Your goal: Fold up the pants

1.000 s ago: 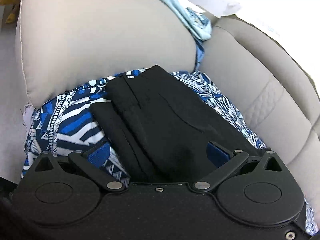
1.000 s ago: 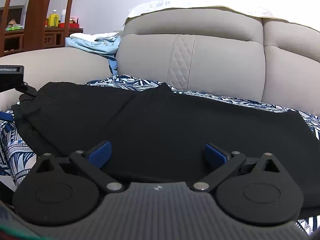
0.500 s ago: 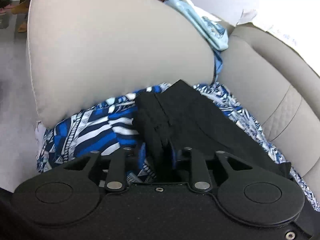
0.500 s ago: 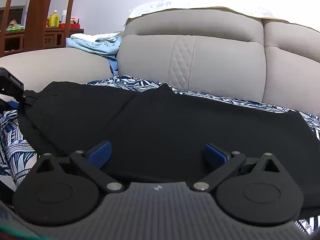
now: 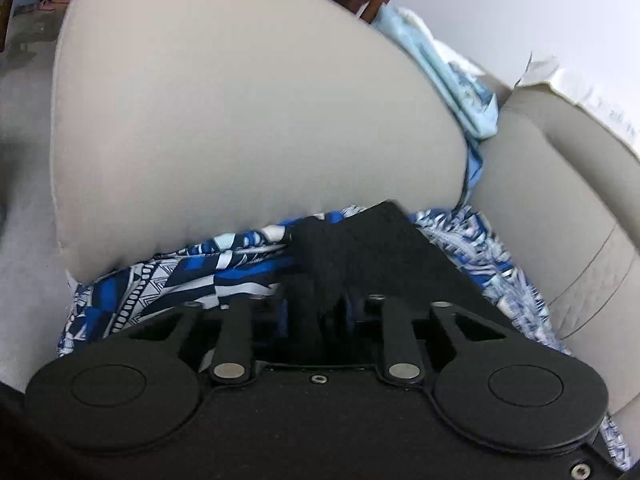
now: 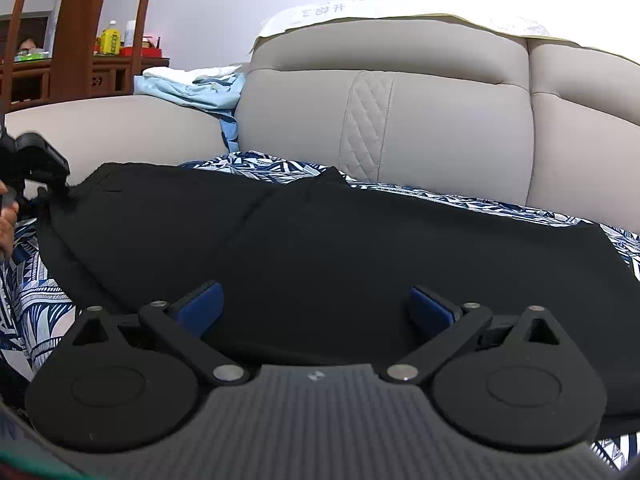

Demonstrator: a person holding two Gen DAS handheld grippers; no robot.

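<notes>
Black pants (image 6: 320, 240) lie spread across a blue-and-white patterned cloth (image 6: 36, 292) on the sofa seat. My left gripper (image 5: 316, 308) is shut on the waistband end of the pants (image 5: 360, 256) and lifts it a little off the cloth near the armrest. In the right wrist view the left gripper (image 6: 40, 168) shows at the far left, holding that end. My right gripper (image 6: 316, 308) is open, with its blue pads on either side of the pants' near edge, low over the fabric.
The grey sofa armrest (image 5: 240, 120) rises close behind the left gripper. The sofa backrest (image 6: 400, 120) stands behind the pants. Light blue clothes (image 6: 192, 88) lie on the armrest top. A wooden cabinet with bottles (image 6: 108, 44) stands at the back left.
My left gripper closed on the pants' waistband end and has lifted it upward, bunching the fabric. My right gripper has stayed open in place.
</notes>
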